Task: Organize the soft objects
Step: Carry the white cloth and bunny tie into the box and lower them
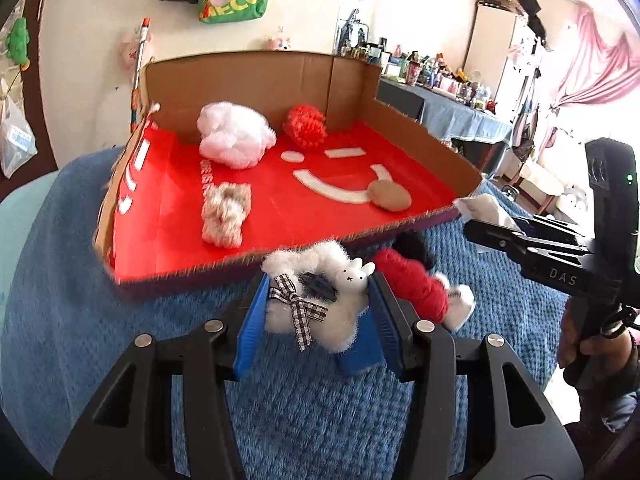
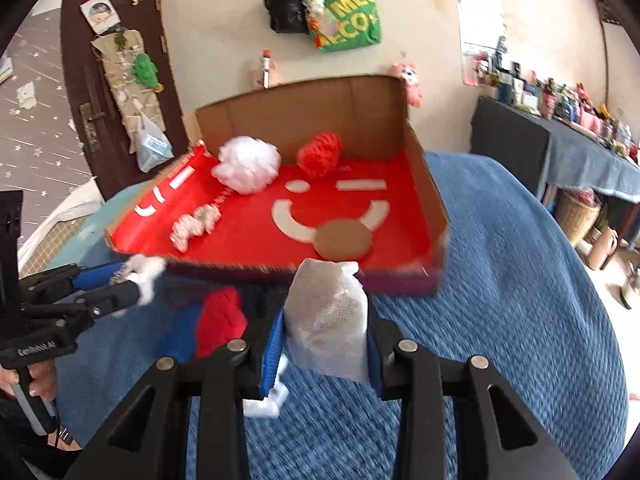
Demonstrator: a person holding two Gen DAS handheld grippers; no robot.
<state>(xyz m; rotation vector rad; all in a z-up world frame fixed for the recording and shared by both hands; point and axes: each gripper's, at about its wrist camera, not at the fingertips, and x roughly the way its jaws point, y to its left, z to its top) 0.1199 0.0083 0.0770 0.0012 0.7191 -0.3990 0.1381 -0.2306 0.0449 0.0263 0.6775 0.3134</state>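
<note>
A: Just before the cardboard tray (image 1: pixel 420 128), a fluffy white toy (image 1: pixel 320 304) is clamped in the left claw (image 1: pixel 318 312); a white pouch (image 2: pixel 328 320) in the right claw (image 2: pixel 326 344).

B: Risk noted: the tray's near wall may be snagged if either is carried low.

Two grippers (image 1: pixel 318 312) (image 2: pixel 326 336), one box (image 2: pixel 420 184), eight soft objects (image 1: pixel 234 136)

"MEG", "ECO" on green bag (image 2: pixel 348 20)

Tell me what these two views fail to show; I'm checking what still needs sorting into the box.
- Black soft item, left wrist view: mostly behind the red knit piece, so its kind is unclear.
- Fluffy white rabbit toy, right wrist view: motion-blurred, part-covered by the left tongs.
- White mesh pouch: contents unseen; the right tongs cover its sides.
</note>
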